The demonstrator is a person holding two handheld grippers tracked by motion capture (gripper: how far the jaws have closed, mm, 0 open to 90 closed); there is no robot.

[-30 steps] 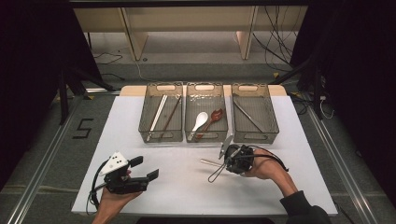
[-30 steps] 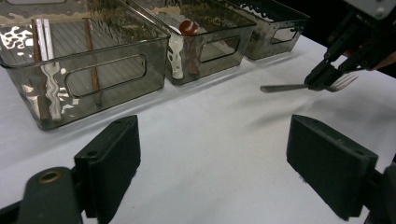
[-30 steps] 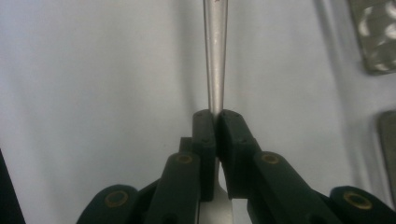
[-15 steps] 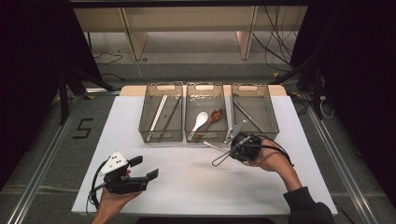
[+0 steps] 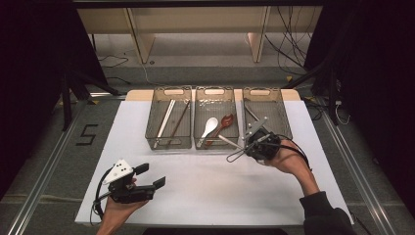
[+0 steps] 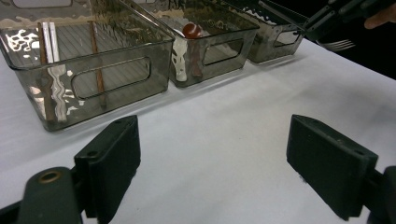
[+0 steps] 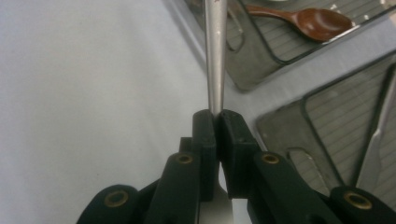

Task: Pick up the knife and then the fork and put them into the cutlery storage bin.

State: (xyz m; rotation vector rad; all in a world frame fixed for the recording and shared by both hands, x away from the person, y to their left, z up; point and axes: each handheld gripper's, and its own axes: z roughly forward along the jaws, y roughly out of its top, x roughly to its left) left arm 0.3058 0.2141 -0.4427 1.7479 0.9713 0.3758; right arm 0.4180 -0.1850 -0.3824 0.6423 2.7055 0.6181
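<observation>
My right gripper [image 5: 248, 145] hovers just in front of the middle and right bins, shut on the handle of a metal fork [image 7: 215, 56]. The fork's tines [image 6: 338, 45] show at the top right of the left gripper view. Seen from the right gripper view, the jaws [image 7: 217, 116] pinch the silver handle tightly, above the gap between the two bins. Near the table's front left my left gripper [image 5: 152, 176] rests open, with nothing between its fingers [image 6: 112, 158].
Three clear bins stand in a row at the back: the left bin [image 5: 152, 132] holds chopsticks, the middle bin [image 5: 217, 145] a white spoon [image 5: 210, 126] and a brown spoon [image 7: 308, 19], the right bin [image 5: 286, 128] metal cutlery. White table cover [image 5: 215, 191] spreads in front.
My right gripper has risen and moved away from the person toward the bins, carrying the fork. The left gripper has stayed where it was.
</observation>
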